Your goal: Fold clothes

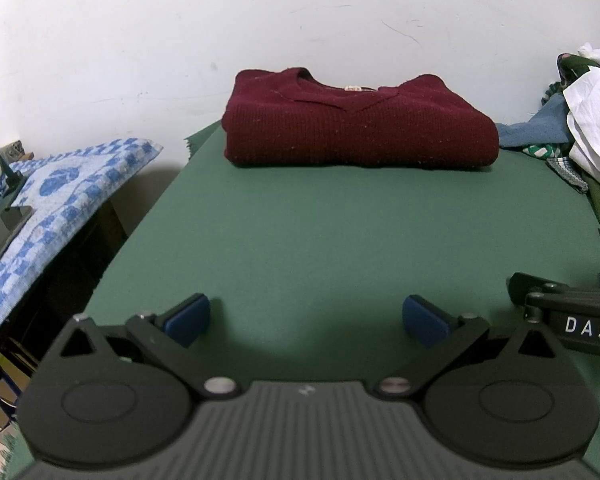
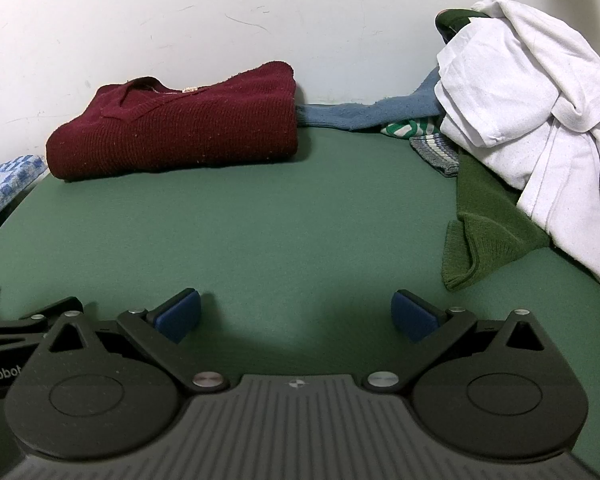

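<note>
I hold my left gripper (image 1: 307,320) low over the green worktop (image 1: 320,240), its blue-padded fingers spread wide apart with nothing between them. My right gripper (image 2: 296,314) sits just beside it at the same height, also spread wide and empty; a part of it shows at the right edge of the left wrist view. Straight ahead of my left gripper, well apart from it across bare green cloth, lies the maroon sweater (image 1: 356,124), folded into a neat block with its neckline and label facing up, set near the white wall (image 1: 260,20) at the far edge of the worktop. From my right gripper the same sweater sits ahead and to the left. To the right of it, a heap of unfolded clothes (image 2: 520,120) is piled up: a white garment (image 2: 532,92) on top, a green knitted one (image 2: 484,232) spilling out from under it toward me, and a blue piece (image 2: 364,116) reaching to the sweater's right end. Off the worktop's left side lies a blue-and-white patterned towel (image 1: 60,200).
</note>
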